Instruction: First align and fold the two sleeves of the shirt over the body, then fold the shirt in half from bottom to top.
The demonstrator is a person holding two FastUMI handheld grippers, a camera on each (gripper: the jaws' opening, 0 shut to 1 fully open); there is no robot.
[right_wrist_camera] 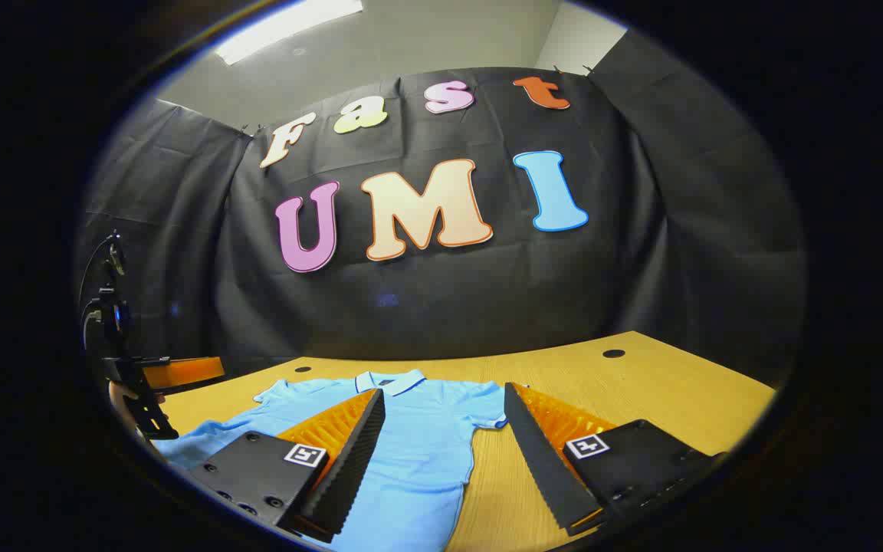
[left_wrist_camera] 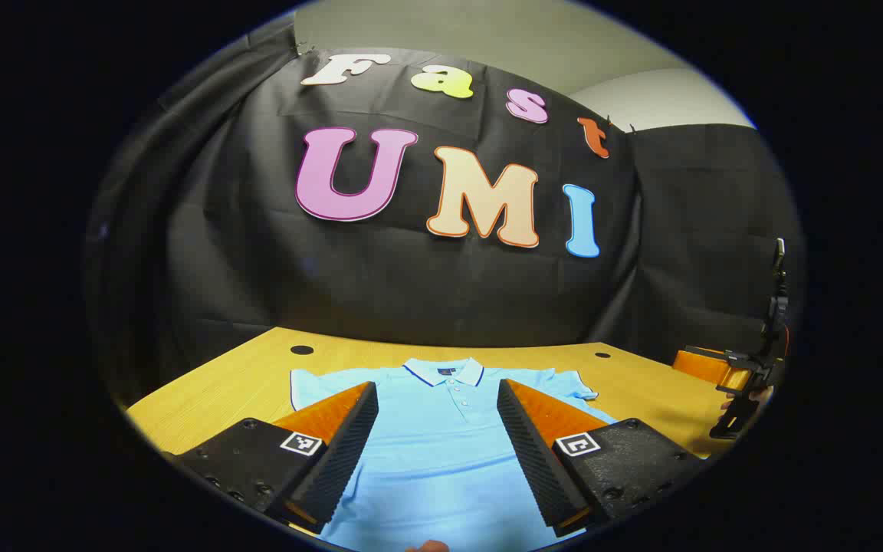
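A light blue polo shirt point(left_wrist_camera: 441, 445) lies flat on the wooden table point(left_wrist_camera: 242, 383), collar at the far end, both short sleeves spread out. My left gripper point(left_wrist_camera: 438, 399) hovers open above the shirt's body, fingers wide apart with nothing between them. In the right gripper view the same shirt point(right_wrist_camera: 418, 452) lies to the left, its right sleeve point(right_wrist_camera: 487, 414) near the middle. My right gripper point(right_wrist_camera: 445, 402) is open above the shirt's right side and the bare table. The right gripper point(left_wrist_camera: 748, 383) also appears at the far right of the left gripper view, and the left gripper point(right_wrist_camera: 135, 383) at the left edge of the right gripper view.
The wooden table point(right_wrist_camera: 641, 391) has small dark cable holes point(left_wrist_camera: 302, 349) point(right_wrist_camera: 613, 353) near its far edge. Black cloth walls close in the booth behind and at both sides.
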